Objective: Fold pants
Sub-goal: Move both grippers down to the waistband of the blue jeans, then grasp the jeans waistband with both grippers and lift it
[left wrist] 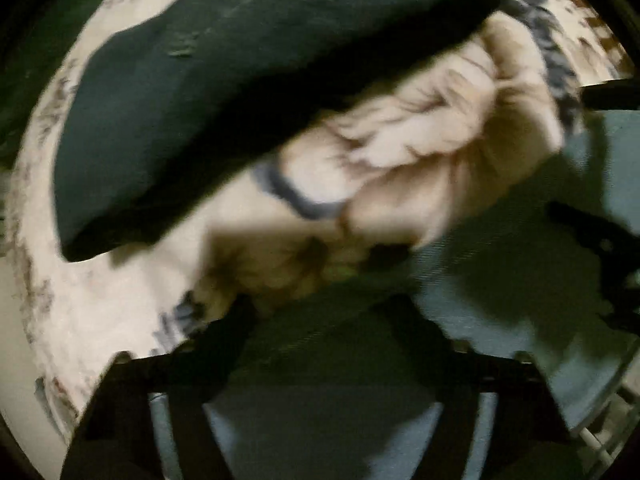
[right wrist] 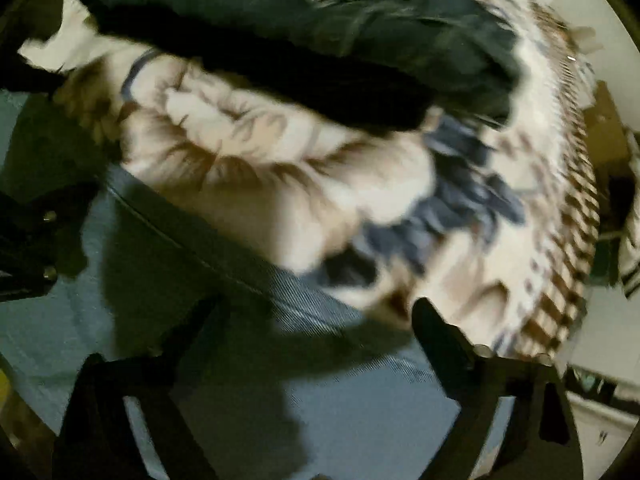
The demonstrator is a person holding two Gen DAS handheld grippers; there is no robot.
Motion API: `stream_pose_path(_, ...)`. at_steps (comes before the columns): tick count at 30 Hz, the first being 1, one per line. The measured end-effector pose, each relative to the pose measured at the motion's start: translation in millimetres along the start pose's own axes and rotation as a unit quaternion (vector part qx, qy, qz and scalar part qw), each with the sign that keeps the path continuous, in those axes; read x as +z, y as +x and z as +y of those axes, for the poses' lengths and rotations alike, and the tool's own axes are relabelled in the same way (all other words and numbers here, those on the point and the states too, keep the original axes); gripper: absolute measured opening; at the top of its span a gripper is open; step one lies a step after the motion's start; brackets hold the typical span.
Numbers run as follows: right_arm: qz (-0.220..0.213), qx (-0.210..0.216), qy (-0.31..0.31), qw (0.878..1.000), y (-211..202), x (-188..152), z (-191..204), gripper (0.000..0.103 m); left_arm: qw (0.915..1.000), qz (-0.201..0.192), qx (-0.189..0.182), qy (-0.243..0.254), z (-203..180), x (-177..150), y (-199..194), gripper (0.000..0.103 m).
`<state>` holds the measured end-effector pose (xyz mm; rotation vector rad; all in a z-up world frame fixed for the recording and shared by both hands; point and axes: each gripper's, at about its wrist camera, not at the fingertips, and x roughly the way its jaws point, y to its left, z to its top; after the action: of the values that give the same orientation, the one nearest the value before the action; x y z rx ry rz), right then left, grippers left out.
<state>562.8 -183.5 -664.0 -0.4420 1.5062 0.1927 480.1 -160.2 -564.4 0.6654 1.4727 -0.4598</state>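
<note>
Both views are blurred by motion. Blue-grey denim pants lie under both grippers on a patterned cream blanket; they also show in the right wrist view. My left gripper has its fingers spread, with denim between and under them; I cannot tell if it grips. My right gripper is open, its fingers wide apart above the denim near a seam. The right gripper's body shows at the right edge of the left wrist view.
A dark green folded garment lies on the blanket beyond the pants, also in the right wrist view. Cream fabric is bunched between it and the denim. The blanket's checked border is at right.
</note>
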Motion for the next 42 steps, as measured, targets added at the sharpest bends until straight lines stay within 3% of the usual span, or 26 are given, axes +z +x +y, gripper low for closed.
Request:
stream_pose_path(2, 0.005, 0.019, -0.011, 1.0, 7, 5, -1, 0.073, 0.9998, -0.005, -0.021, 0.0, 3, -1, -2, 0.038)
stream_pose_path(5, 0.007, 0.046, -0.012, 0.999, 12, 3, -8, 0.056, 0.9996, -0.024, -0.017, -0.002, 10, 0, -10, 0.003)
stream_pose_path(10, -0.012, 0.048, 0.004, 0.999, 5, -9, -25, 0.014, 0.998, -0.034, -0.047, -0.023, 35, -2, -22, 0.002)
stream_pose_path(13, -0.027, 0.045, 0.029, 0.998, -6, -23, -46, 0.007, 0.9964, -0.056, -0.054, -0.033, 48, -12, -37, 0.001)
stream_pose_path(23, -0.059, 0.053, 0.056, 0.995, -51, -87, -67, 0.004, 0.9838, -0.105, -0.122, -0.079, 83, -79, -104, 0.001)
stream_pose_path(29, -0.055, 0.041, 0.04, 0.997, -69, -115, -57, 0.003, 0.9817, -0.113, -0.113, -0.104, 89, -124, -116, 0.0)
stream_pose_path(31, -0.059, 0.035, 0.038, 0.997, -76, -129, -54, 0.003, 0.9803, -0.116, -0.12, -0.105, 82, -127, -116, 0.0)
stream_pose_path(33, -0.059, 0.04, 0.028, 0.997, -81, -144, -53, 0.003, 0.9812, -0.128, -0.105, -0.099, 65, -114, -116, 0.002)
stream_pose_path(36, -0.058, 0.04, 0.027, 0.997, -80, -150, -55, 0.003, 0.9823, -0.106, -0.129, -0.085, 69, -102, -105, 0.003)
stream_pose_path(38, -0.053, 0.036, 0.029, 0.997, -85, -124, -35, 0.003, 0.9789, -0.1, -0.164, -0.069, 75, -93, -98, 0.009)
stream_pose_path(40, -0.047, 0.038, 0.031, 0.998, -79, -113, -41, 0.003, 0.9775, -0.09, -0.18, -0.063, 79, -84, -87, 0.021)
stream_pose_path(42, -0.043, 0.045, 0.04, 0.997, -74, -104, -48, 0.003, 0.9781, -0.077, -0.183, -0.064, 82, -76, -75, 0.024)
